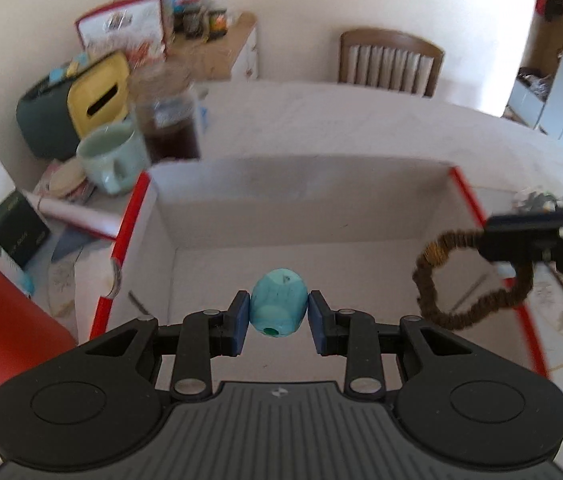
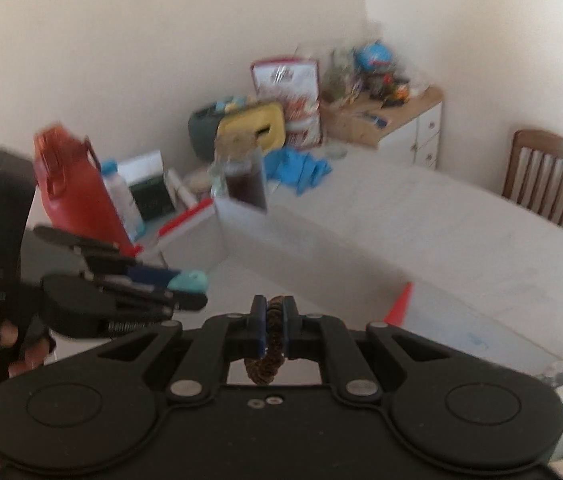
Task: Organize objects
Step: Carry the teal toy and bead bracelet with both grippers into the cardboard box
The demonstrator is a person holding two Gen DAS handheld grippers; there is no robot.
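- Nearest the left wrist camera, the left gripper has its jaws clamped on a turquoise egg-shaped bead, held above the open white box with red-edged flaps.
- Off to the side, the right gripper has its jaws pressed together on a brown fuzzy loop, which looks like a hair tie and hangs over the box's right edge.
- Both carried things are in the air; neither has been set down, and the box floor looks bare where it shows.
- Around the box the worktop carries a pale green mug, a glass jar and a yellow-fronted tissue holder.
- My reading is that the carrying step is in hand, with both items headed for the box.
- Next, each gripper would need lowering inside the walls before the jaws part, so the rounded bead does not roll or bounce out.
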